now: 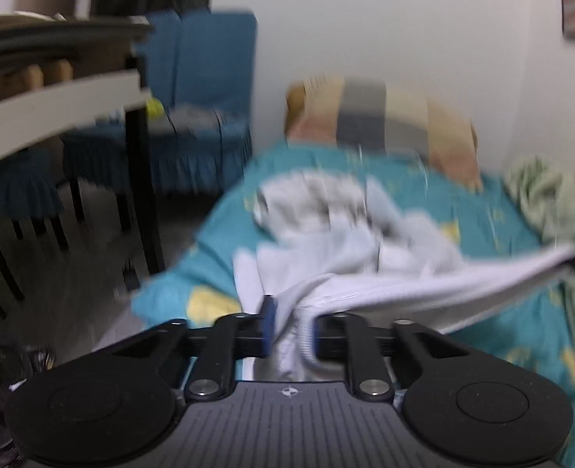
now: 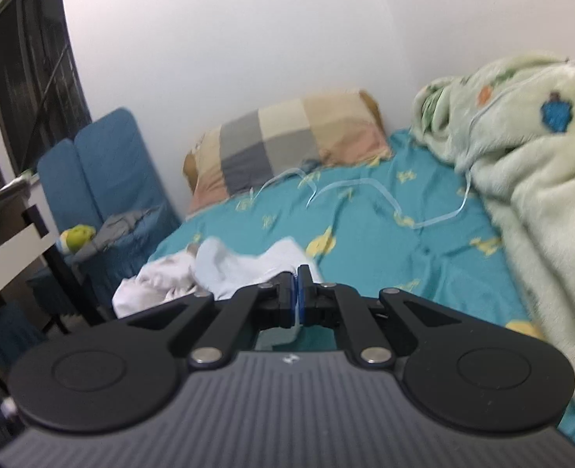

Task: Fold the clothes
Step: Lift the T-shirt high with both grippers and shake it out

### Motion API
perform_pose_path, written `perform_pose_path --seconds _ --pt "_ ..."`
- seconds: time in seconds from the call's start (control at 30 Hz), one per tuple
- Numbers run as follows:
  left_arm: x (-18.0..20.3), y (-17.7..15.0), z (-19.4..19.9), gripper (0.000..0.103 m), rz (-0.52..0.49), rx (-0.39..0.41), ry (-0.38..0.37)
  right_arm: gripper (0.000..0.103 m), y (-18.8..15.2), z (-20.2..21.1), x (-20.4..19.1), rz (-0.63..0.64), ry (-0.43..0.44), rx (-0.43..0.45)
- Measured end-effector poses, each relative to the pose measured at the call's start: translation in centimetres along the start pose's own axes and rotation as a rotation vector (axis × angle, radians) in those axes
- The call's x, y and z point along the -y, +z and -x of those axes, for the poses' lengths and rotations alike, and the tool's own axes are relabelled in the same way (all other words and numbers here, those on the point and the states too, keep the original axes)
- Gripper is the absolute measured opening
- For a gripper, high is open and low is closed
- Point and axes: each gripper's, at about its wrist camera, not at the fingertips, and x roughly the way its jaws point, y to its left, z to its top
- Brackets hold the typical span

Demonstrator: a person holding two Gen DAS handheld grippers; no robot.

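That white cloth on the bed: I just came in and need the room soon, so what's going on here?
A person is folding laundry with two handheld grippers. The left gripper and the right gripper are each clamped on part of the white garment, which is stretched between them above the teal bedsheet. The rest is crumpled on the sheet, so no fold is finished. A pale green blanket lies bunched alongside.

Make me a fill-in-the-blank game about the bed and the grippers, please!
1. Both grippers pinch the same ____ garment.
2. The bed sheet is teal with ____ shapes.
3. The checked pillow lies at the head of the bed, against the ____.
4. The fluffy blanket is pale ____.

Missing words: white; yellow; wall; green
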Motion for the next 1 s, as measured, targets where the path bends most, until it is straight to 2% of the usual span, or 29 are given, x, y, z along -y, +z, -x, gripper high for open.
perform_pose_path --seconds 0.13,0.27,0.4,0.5,0.6,0.73,0.9,1.0 --pt "-0.4 1.8 2.5 0.007 0.046 0.129 -0.042 0.004 0.9 1.8 -1.3 0.011 0.046 0.072" --pt "-0.8 5.1 6.9 0.006 0.062 0.290 -0.073 0.004 3.8 5.4 -3.4 0.058 0.098 0.157" --pt "-1.2 10.6 12.1 0.006 0.089 0.385 -0.151 0.004 8.2 10.3 -5.5 0.101 0.145 0.256" --pt "-1.3 15.3 16.8 0.006 0.087 0.434 -0.193 0.004 12.7 14.4 -7.0 0.085 0.182 0.318" --pt "-1.1 19.5 22.1 0.006 0.063 0.528 -0.215 0.004 17.1 19.1 -8.7 0.086 0.227 0.395" --pt "-1.3 24.0 29.4 0.006 0.068 0.605 -0.263 0.004 21.3 25.8 -10.8 0.123 0.253 0.498" --pt "-1.6 26.6 39.2 0.006 0.038 0.692 -0.288 0.004 24.5 34.7 -12.6 0.160 0.275 0.617" --pt "-1.4 26.6 44.1 0.006 0.015 0.726 -0.297 0.004 25.5 39.3 -13.2 0.168 0.274 0.667"
